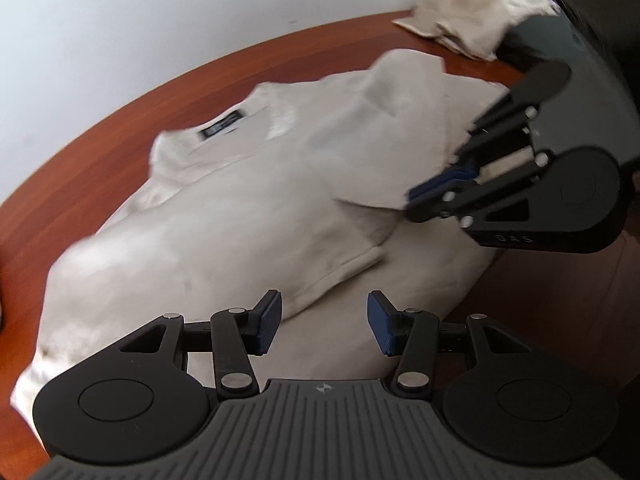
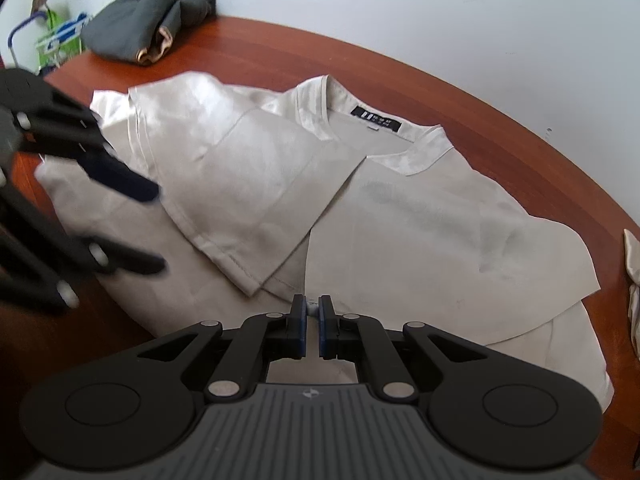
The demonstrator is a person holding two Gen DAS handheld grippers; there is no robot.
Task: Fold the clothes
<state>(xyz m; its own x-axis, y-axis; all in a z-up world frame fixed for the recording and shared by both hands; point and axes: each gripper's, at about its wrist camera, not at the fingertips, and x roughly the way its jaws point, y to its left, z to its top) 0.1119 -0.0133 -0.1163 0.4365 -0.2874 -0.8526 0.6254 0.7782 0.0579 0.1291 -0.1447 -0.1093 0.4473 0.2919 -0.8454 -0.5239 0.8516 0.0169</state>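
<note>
A cream short-sleeved shirt [image 1: 224,208] with a black neck label lies on the brown wooden table [image 1: 120,120]. Both sides are folded in over its middle. My left gripper [image 1: 323,322] is open and empty, just above the shirt's lower part. My right gripper [image 2: 313,322] is shut on the edge of the shirt's folded right panel [image 2: 420,240]. In the left wrist view the right gripper [image 1: 434,188] pinches that flap from the right. In the right wrist view the shirt [image 2: 260,184] fills the middle and the left gripper [image 2: 140,224] is blurred at the left.
A crumpled beige garment [image 1: 468,20] lies at the table's far edge by the white wall. A dark grey garment pile [image 2: 148,20] sits at the far left corner in the right wrist view. Another cream cloth [image 2: 632,272] shows at the right edge.
</note>
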